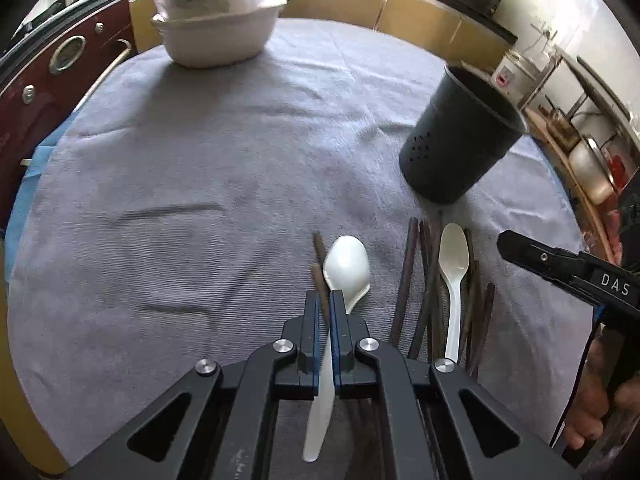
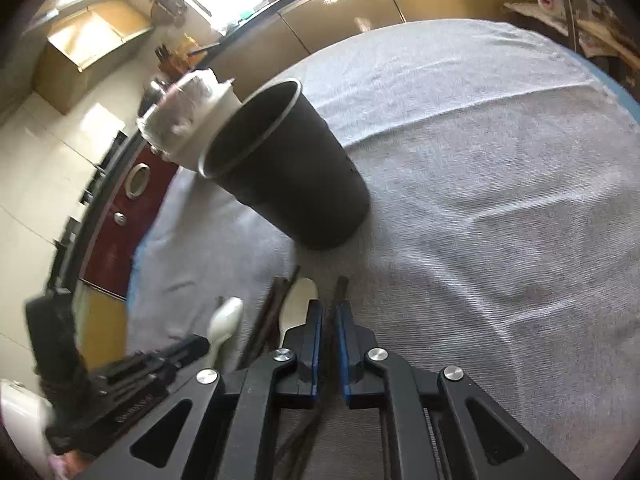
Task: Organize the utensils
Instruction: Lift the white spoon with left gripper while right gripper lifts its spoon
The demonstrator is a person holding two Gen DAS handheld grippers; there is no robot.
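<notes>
My left gripper (image 1: 325,300) is shut on the handle of a white plastic spoon (image 1: 347,266) that lies on the grey cloth. A brown chopstick (image 1: 319,252) runs into the same jaws beside the handle. To the right lies a cream spoon (image 1: 454,252) on a bundle of brown chopsticks (image 1: 408,280). My right gripper (image 2: 329,312) is over that bundle's right side, its jaws nearly together on a brown chopstick (image 2: 341,284). A black perforated holder cup (image 1: 460,148) stands upright just beyond the utensils, with nothing showing above its rim.
The grey cloth (image 1: 200,160) covers a round table. A white basket with plastic bags (image 1: 218,36) stands at the far edge. A dark red appliance (image 1: 48,92) is past the left rim. A hand (image 1: 600,412) holds the right gripper's handle.
</notes>
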